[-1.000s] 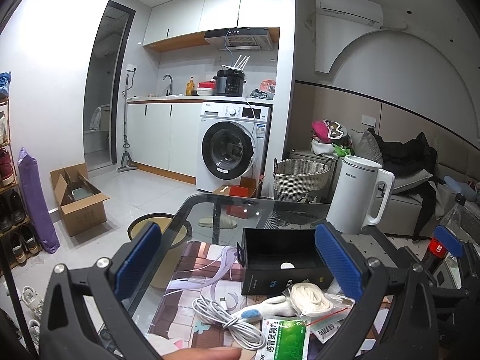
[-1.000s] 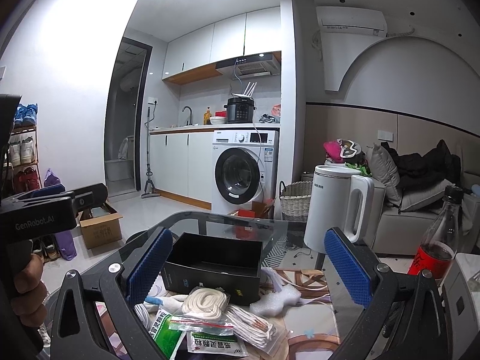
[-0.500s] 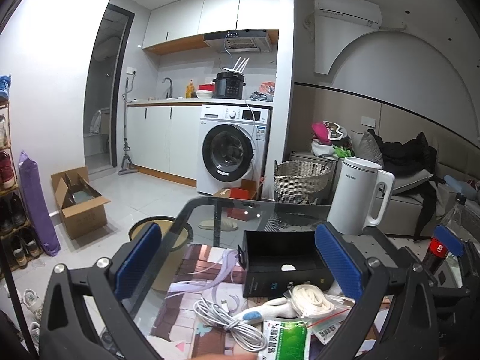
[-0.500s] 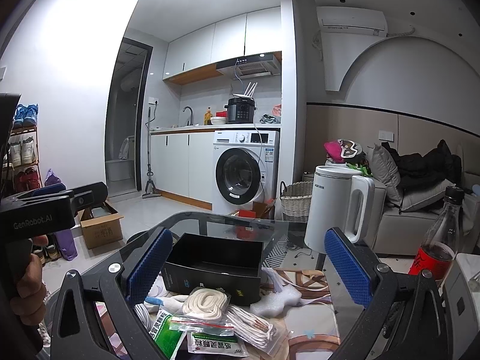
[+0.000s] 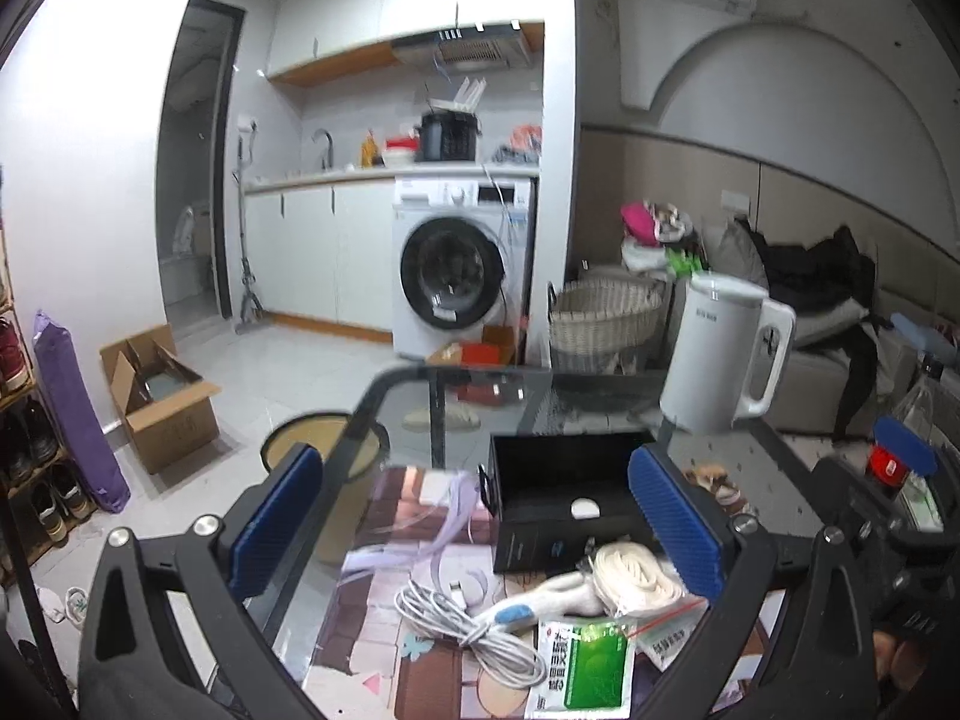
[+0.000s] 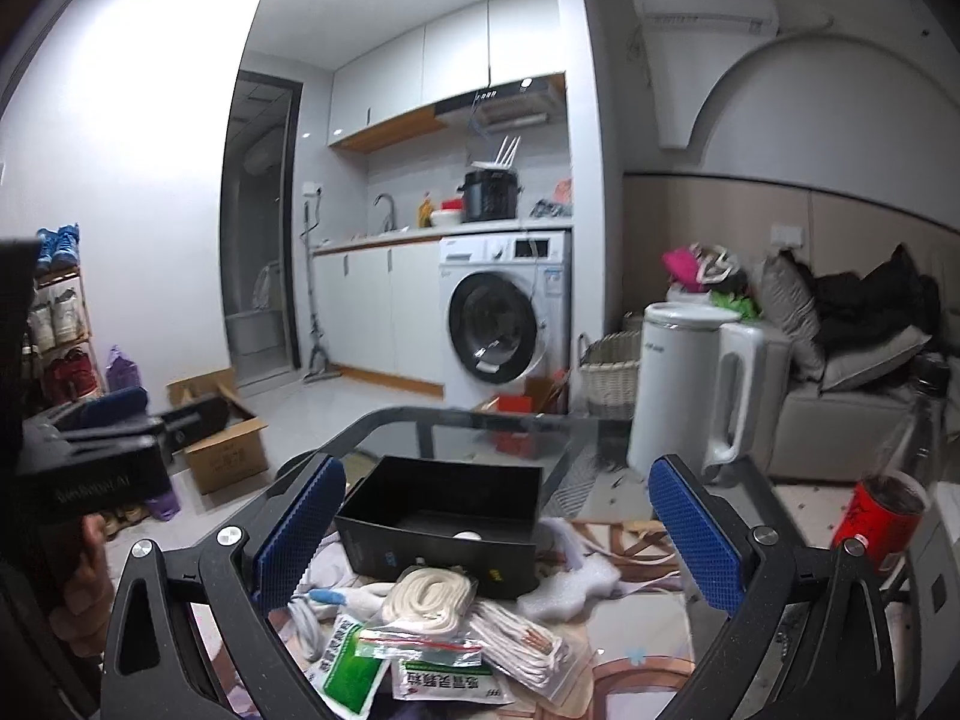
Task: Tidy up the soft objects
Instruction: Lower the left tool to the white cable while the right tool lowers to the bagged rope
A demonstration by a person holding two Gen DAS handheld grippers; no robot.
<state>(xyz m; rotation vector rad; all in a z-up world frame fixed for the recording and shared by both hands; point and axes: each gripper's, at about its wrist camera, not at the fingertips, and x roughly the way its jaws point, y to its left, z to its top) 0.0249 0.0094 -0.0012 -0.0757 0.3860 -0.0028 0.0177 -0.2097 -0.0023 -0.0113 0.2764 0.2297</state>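
An open black box (image 5: 564,498) (image 6: 444,516) stands on the glass table, with a small white disc inside. In front of it lies a heap: a cream rope coil (image 5: 630,570) (image 6: 429,597), a white cable bundle (image 5: 462,624), a green-and-white sachet (image 5: 585,666) (image 6: 351,660), a bag of white cords (image 6: 522,639) and a white foam piece (image 6: 567,591). My left gripper (image 5: 474,528) hovers open above the heap, nothing between its blue pads. My right gripper (image 6: 498,534) is open too, over the box and rope.
A white kettle (image 5: 726,372) (image 6: 696,396) stands behind the box at the right. A bottle with a red label (image 6: 882,510) is at the far right. The table's left edge (image 5: 360,414) drops to the floor, with a bin (image 5: 324,450) below.
Both views have shifted slightly and blurred; the left gripper has drifted a little. The hand at the bottom of the left view is gone. Nothing on the table moved.
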